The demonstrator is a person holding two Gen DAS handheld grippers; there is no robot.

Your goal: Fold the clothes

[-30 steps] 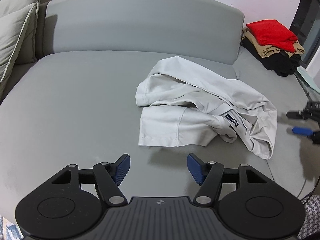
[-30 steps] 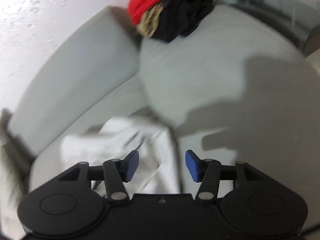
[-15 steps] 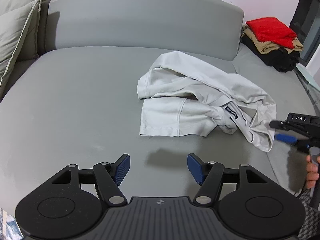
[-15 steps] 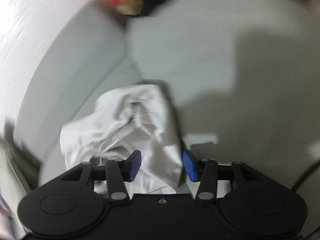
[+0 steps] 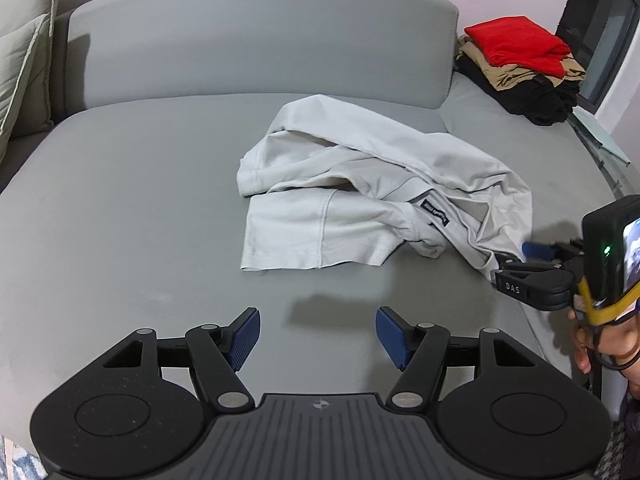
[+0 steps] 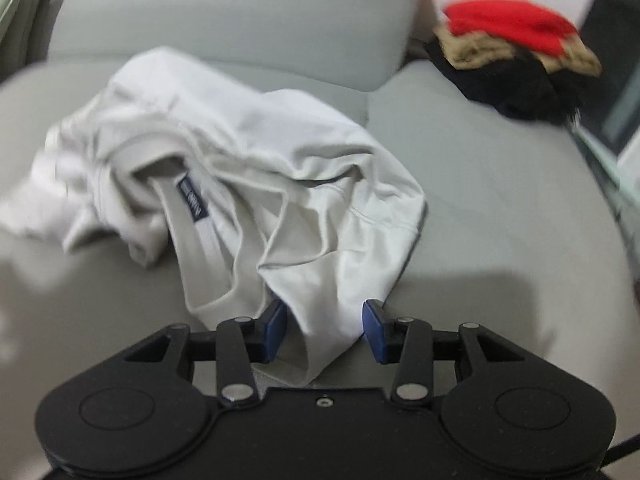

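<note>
A crumpled pale grey T-shirt (image 5: pixel 352 216) (image 6: pixel 248 140) lies on the grey sofa seat (image 5: pixel 120 208), its dark neck label facing up. My left gripper (image 5: pixel 318 334) hovers open over bare seat in front of the shirt, with nothing between its blue pads. My right gripper (image 6: pixel 325 330) is at the shirt's near right corner, and its jaws are closing with a fold of the hem between them. A thin gap still shows at each pad. In the left wrist view the right gripper (image 5: pixel 516 258) reaches in from the right edge to the shirt's corner.
A stack of folded clothes (image 5: pixel 520 64) (image 6: pixel 516 52), red on tan on black, sits at the sofa's back right. Pale cushions (image 5: pixel 20 60) lean at the far left. The sofa backrest (image 5: pixel 256 40) curves behind. A person's hand (image 5: pixel 588 340) holds the right gripper.
The right gripper has rolled level and moved down and in to the shirt's right corner, its jaws narrowing around the hem. The left gripper has stayed where it was.
</note>
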